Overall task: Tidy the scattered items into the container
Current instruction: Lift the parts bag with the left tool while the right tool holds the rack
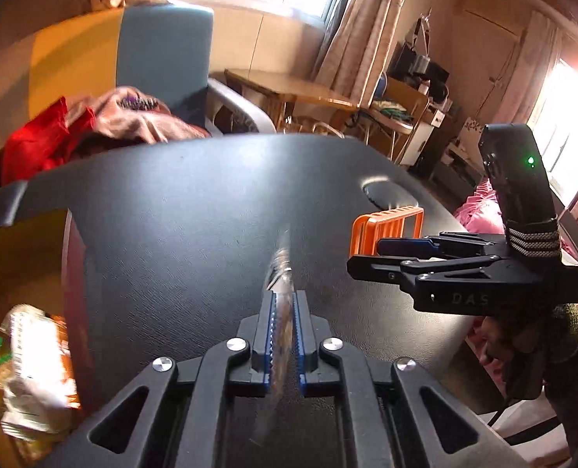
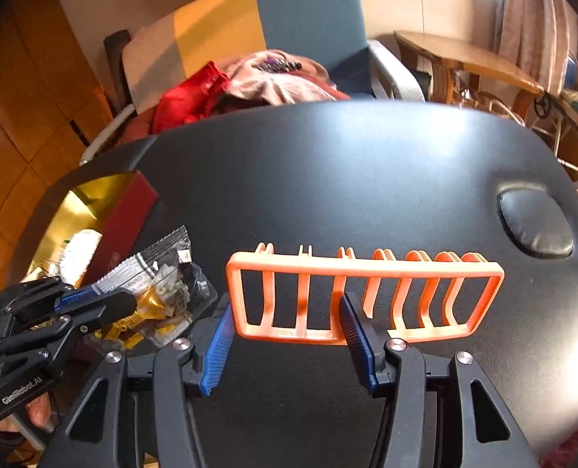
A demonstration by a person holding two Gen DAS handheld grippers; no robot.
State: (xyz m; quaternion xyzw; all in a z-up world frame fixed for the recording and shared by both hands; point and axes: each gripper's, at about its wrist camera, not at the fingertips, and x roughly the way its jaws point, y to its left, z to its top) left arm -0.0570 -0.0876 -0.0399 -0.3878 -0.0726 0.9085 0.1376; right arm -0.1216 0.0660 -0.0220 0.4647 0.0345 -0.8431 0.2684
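Two loads up off the black padded desk [image 2: 366, 179] at once. Left gripper [image 1: 285, 323] clamped tight on a clear plastic packet [image 2: 160, 288] of small parts, pinched edge-on between the blue fingers [image 1: 268, 323] in the left wrist view and hanging slack beyond their tips. Right gripper [image 2: 285, 335] partly closed around one end section of the orange slotted rack [image 2: 363, 296], each finger pressed against an upright bar, the rack's far end cantilevered out toward 3 o'clock.

Container: a red box with gold lining [image 2: 94, 210], at 9 o'clock in the right wrist view and at the 8 o'clock edge in the left wrist view, already holding several pale wrapped things; their exact nature too blurred to tell.

Step in hand, as judged: carrying both pieces across to the box. Best done one after the other. Packet first, being nearer the opening: bring over the gold lining, lower until the dangling end clears the red wall, then release. Rack next: keep level, since the off-centre grip invites swinging or twisting; approach with the long side aligned to the box's long side, set down on top of the contents rather than dropping. Worth keeping the grippers apart near the box to avoid a knock.
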